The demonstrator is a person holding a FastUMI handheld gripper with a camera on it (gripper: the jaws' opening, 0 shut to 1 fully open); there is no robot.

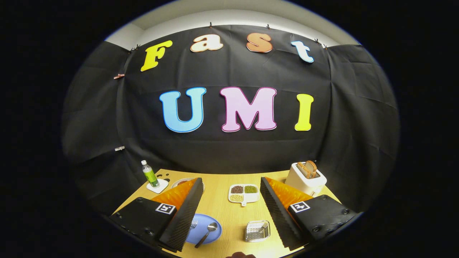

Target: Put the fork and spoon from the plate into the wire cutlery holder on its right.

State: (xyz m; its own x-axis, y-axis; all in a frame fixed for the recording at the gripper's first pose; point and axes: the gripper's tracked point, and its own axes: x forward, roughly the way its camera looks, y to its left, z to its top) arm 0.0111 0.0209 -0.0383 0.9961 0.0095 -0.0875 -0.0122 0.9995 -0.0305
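Nearest the camera, the tongs (229, 215) hang above the wooden desk (222, 211) with their two fingers (186, 211) spread wide apart and nothing held between them. Below and between those fingers lies a blue plate (205, 233), partly hidden behind the left finger; a spoon (207, 233) rests on it with its bowl pointing away and its handle reaching out over the near rim, and the tines of a fork (193, 224) show just beside the left finger, the rest of it covered. To the right of the plate, apart from it and close to the right finger, sits the wire cutlery holder (257, 230) on the desk. A small dark shape, too little of it showing to tell what it is, pokes up at the near edge of the desk. Farther on, between the fingertips, stands a white divided dish (244, 194) with grains or beans in its four sections. Beyond the left finger a green bottle (150, 174) stands upright on a white coaster (157, 186), with another plate (179, 182) just beside it, mostly hidden. Beyond the right finger a white toaster (306, 178) holds slices of bread (307, 168) in its slots.
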